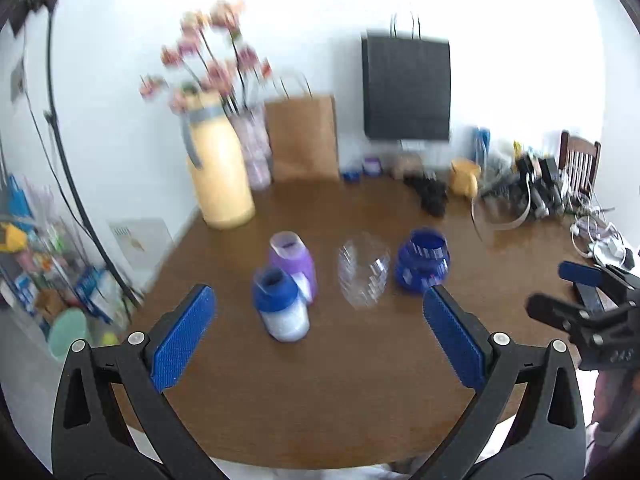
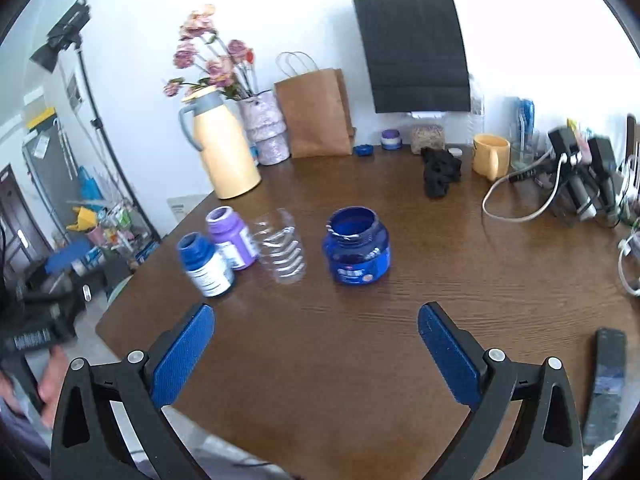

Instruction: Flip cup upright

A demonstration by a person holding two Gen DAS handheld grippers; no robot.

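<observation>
A clear ribbed plastic cup [image 1: 363, 272] stands on the brown table among the jars; it also shows in the right wrist view [image 2: 282, 246], and the blur hides which end is up. My left gripper [image 1: 320, 332] is open and empty, a little short of the cup. My right gripper [image 2: 316, 354] is open and empty, short of the cup and the wide blue jar [image 2: 356, 246]. The right gripper also shows at the right edge of the left wrist view [image 1: 568, 288].
A blue-capped white bottle [image 1: 282, 306] and a purple bottle [image 1: 294, 262] stand left of the cup, the wide blue jar [image 1: 422, 260] to its right. A yellow thermos [image 2: 222, 146], vase, paper bags, yellow mug [image 2: 490, 156], black cloth and cables line the back. A black remote [image 2: 606, 384] lies right.
</observation>
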